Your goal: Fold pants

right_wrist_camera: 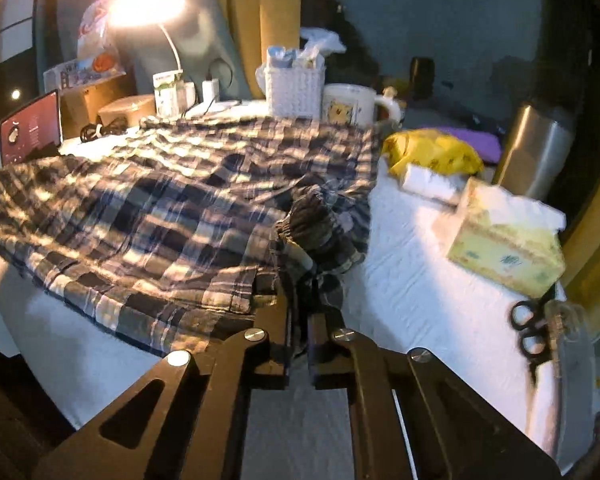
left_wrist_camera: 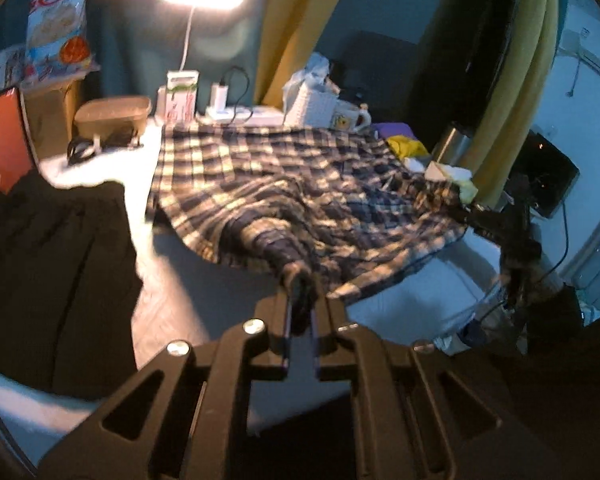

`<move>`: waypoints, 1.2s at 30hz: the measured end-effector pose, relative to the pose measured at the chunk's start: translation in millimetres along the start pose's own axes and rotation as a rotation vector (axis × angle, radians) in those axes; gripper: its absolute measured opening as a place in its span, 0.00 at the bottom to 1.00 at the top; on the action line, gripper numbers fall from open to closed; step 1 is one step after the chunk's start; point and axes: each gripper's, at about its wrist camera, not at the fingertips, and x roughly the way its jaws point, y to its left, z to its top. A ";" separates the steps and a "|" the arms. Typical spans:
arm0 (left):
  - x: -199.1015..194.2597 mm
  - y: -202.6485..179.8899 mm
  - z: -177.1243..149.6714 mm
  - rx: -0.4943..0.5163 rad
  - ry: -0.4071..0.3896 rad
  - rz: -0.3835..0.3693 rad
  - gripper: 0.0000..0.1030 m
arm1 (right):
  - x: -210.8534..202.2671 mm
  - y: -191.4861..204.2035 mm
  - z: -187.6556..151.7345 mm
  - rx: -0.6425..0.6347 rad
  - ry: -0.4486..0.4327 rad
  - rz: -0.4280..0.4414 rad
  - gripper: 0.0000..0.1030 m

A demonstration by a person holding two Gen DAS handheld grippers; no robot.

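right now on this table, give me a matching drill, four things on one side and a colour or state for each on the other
Things:
1. plaid pants
2. mug
3. scissors
4. desk lamp

States:
A. black handles, at the table's right edge
B. lit
C. pinched by both grippers
D. upright beside the white woven basket

Pairs: 1-C, 2-D, 3-A, 4-B
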 end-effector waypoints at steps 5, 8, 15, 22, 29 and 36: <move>26.2 10.2 -35.7 -0.064 0.133 0.013 0.07 | -18.1 -7.1 -4.5 -0.011 0.000 -0.014 0.06; 40.3 10.6 -53.9 -0.082 0.200 0.004 0.07 | -18.0 -5.9 -14.3 -0.018 0.031 -0.022 0.06; 52.2 23.4 -68.6 -0.094 0.305 0.008 0.10 | 4.2 -6.2 -44.0 0.016 0.113 -0.037 0.06; 8.9 63.1 -59.1 -0.124 0.241 0.103 0.21 | 0.5 -17.6 -43.2 0.053 0.121 -0.074 0.43; 8.0 83.2 -33.1 -0.195 0.105 0.133 0.52 | -23.0 -29.2 -37.5 0.091 0.066 -0.097 0.54; 58.6 48.2 -23.1 -0.108 0.103 0.085 0.62 | -22.8 -11.7 -29.0 0.058 0.043 -0.076 0.54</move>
